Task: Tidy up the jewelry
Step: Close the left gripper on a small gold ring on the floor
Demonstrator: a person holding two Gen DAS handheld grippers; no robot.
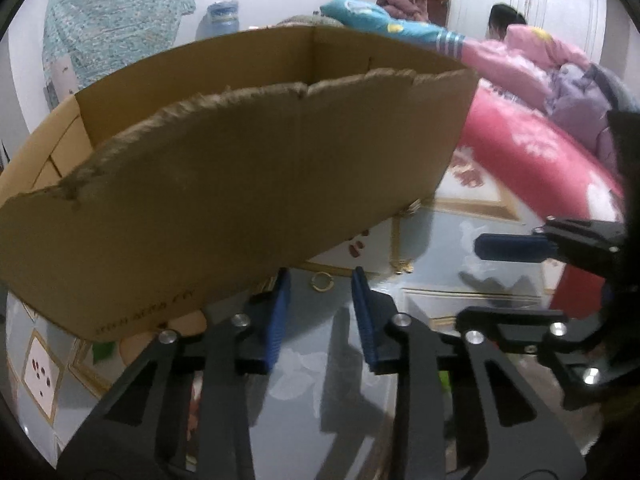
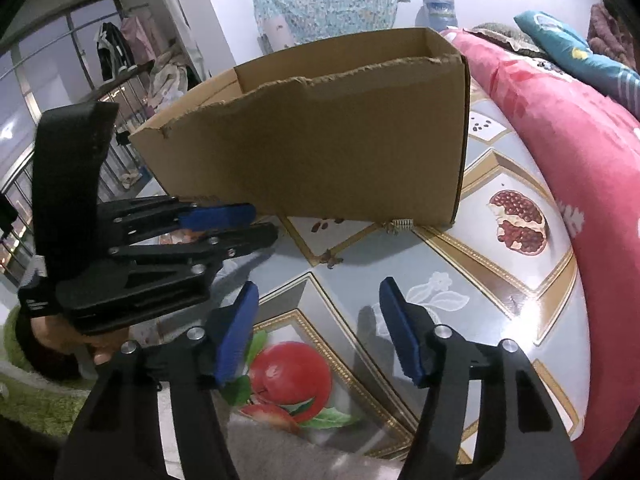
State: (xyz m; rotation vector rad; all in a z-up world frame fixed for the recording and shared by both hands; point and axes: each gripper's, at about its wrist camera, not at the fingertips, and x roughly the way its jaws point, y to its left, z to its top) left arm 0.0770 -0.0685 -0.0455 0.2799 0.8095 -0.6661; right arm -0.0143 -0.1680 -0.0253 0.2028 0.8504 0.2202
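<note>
Step in hand, by judgement: pick up gold ring (image 1: 315,282) with left tongs (image 1: 321,276), then drop into cardboard box (image 1: 240,168)

- Holding left tongs apart at a narrow gap, nothing clamped, pitched down toward table (image 2: 440,280)
- Holding right tongs (image 2: 319,292) wider apart, likewise clamped on nothing, just to the right of left tongs
- Seeing ring flat on table right at left tongs' tips, centred between pads, apparently untouched; box wall just beyond and left of the tips
- Also spotting small toothed metallic piece (image 2: 401,224) ahead and right of right tongs, against box foot, and small brown piece (image 2: 330,261) straight ahead of them, nearer; too small to name either

To do it well:
- Keep ring centred between pads; lower until tips nearly graze table before closing, otherwise expect pads to close above the thin band
- Close slowly, pinching across the band's outer edges; glossy table cover, so expect a slide or flick on an off-centre squeeze
- Avoid nudging box wall with the left-hand pad; little clearance there
- Keep right tongs clear of left tongs, close alongside now; could steady box if needed
- Lift straight up, clear torn front rim of box, open over the inside
- Cannot tell box contents or compartments from here, so check inside before release
</note>
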